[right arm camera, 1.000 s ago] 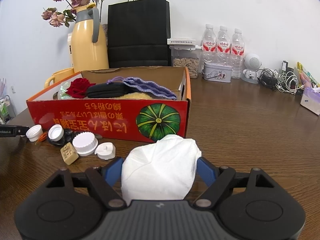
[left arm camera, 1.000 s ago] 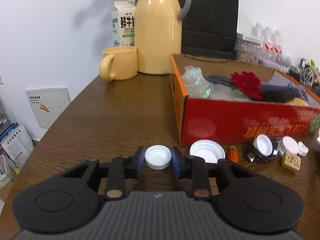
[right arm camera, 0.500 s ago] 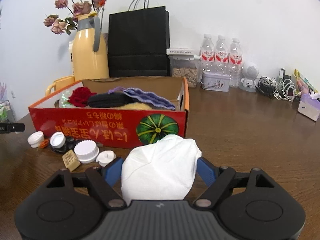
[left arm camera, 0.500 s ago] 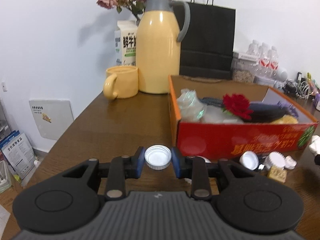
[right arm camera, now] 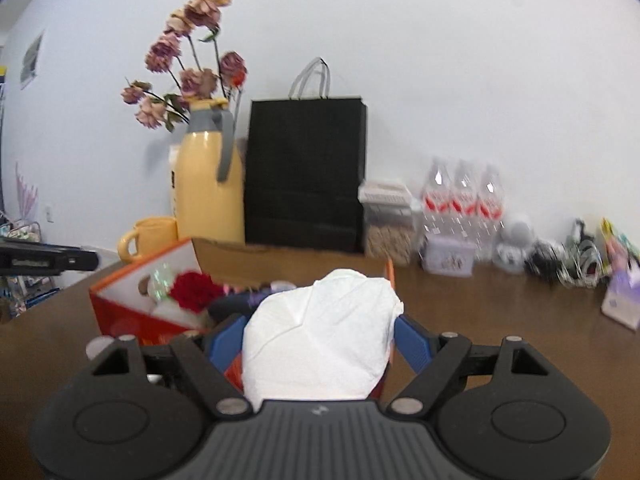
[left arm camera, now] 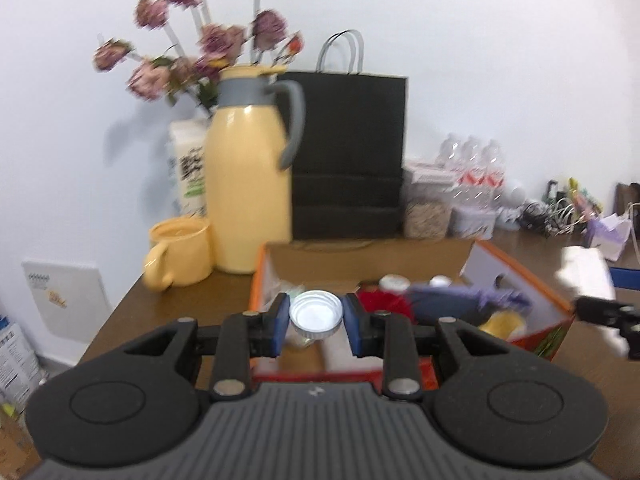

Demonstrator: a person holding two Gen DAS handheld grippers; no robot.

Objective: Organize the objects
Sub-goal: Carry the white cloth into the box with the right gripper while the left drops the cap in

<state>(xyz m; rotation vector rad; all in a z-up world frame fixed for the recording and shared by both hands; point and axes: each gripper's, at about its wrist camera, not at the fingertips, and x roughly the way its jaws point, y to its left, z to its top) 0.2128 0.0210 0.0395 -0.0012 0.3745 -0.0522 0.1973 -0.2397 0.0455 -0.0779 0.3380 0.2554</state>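
Your left gripper [left arm camera: 316,322] is clamped narrow on a small white bottle cap [left arm camera: 316,317], open side facing the camera, one blue pad on each side of its rim; you hold it up over the near left corner of the red and orange cardboard box [left arm camera: 516,270], whose open top lies below and beyond it; inside the box you can make out a red artificial flower [right arm camera: 194,290], a dark folded item and some purple fabric [left arm camera: 472,295], though blur hides the rest; your right gripper [right arm camera: 320,340] stands wide, its blue pads pressed against the sides of a crumpled white paper wad [right arm camera: 320,340] that fills the gap between them; that wad hangs over the box's near edge in the right wrist view; behind the box, on the brown table [right arm camera: 500,320], stand a yellow thermos jug [left arm camera: 250,192] with dried roses above it, a yellow mug [left arm camera: 180,252] just beside it, and a black paper bag [right arm camera: 306,174]; further right are water bottles [right arm camera: 464,200] and a tangle of cables.
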